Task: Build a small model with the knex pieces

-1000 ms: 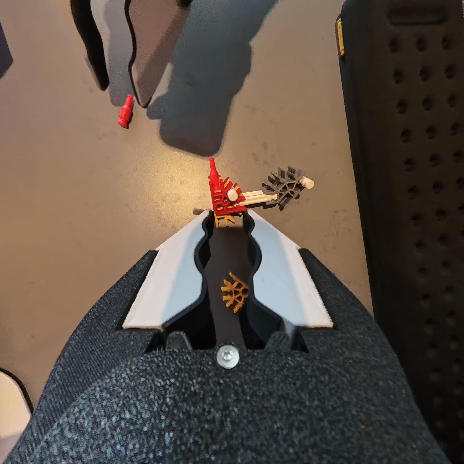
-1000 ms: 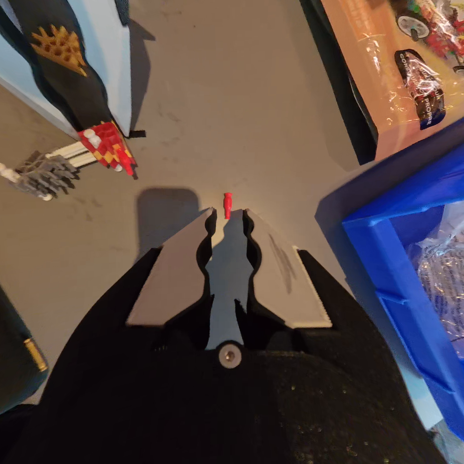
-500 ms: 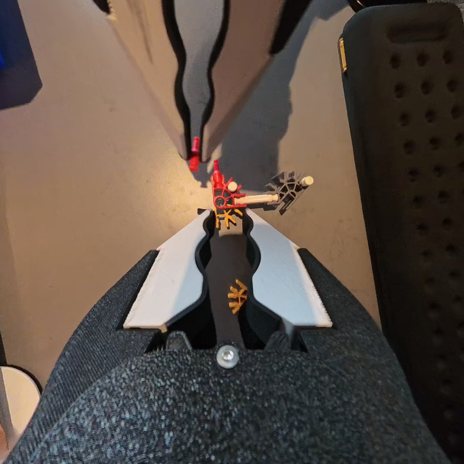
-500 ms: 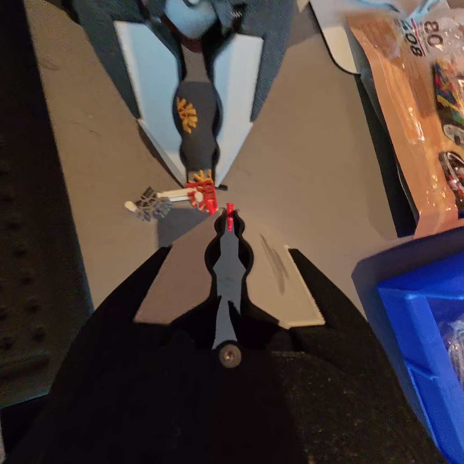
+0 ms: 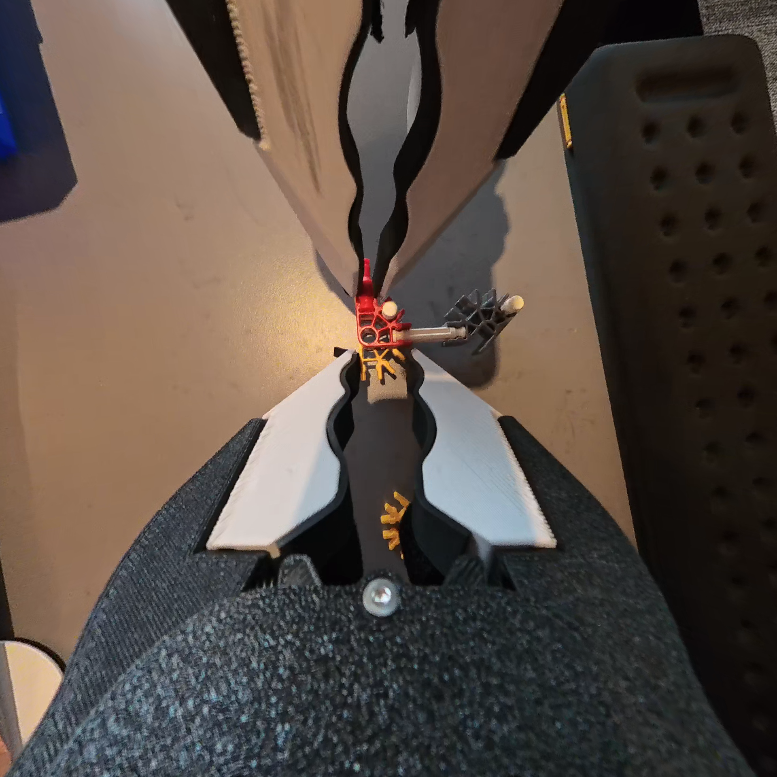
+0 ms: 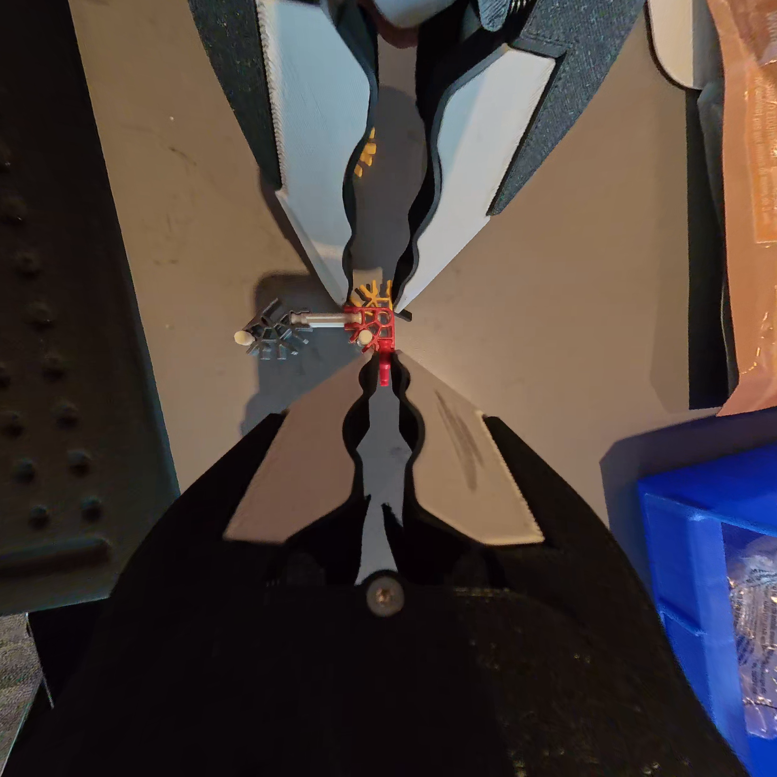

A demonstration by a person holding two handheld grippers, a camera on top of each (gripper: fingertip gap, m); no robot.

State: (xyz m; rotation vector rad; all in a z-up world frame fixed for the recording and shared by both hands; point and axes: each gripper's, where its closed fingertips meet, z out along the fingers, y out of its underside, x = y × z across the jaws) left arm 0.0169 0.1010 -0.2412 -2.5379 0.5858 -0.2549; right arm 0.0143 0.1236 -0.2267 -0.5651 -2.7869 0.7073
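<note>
My left gripper [image 5: 381,360] is shut on a yellow connector [image 5: 377,362], the near end of a small toy assembly. Joined to it are a red corner connector [image 5: 373,326], a white rod [image 5: 424,334] and a grey snowflake connector [image 5: 481,323] sticking out to the right. My right gripper [image 6: 381,360] faces it tip to tip and is shut on a short red rod [image 6: 383,370]. The rod's end touches the red connector [image 6: 374,330]. The right wrist view also shows the yellow connector [image 6: 372,296], the grey connector [image 6: 275,336] and the left gripper [image 6: 372,290].
A black perforated pad [image 5: 672,336] runs along the right of the tan table [image 5: 168,336]; it lies at the left in the right wrist view [image 6: 63,336]. A blue bin [image 6: 693,567] and an orange plastic bag [image 6: 748,210] stand to the right gripper's right. My left and right fingertips are right by each other.
The red rod lay on the table between my right gripper's open fingers. The gripper shut on it, lifted it and carried it up to the red connector. The left gripper held steady.
</note>
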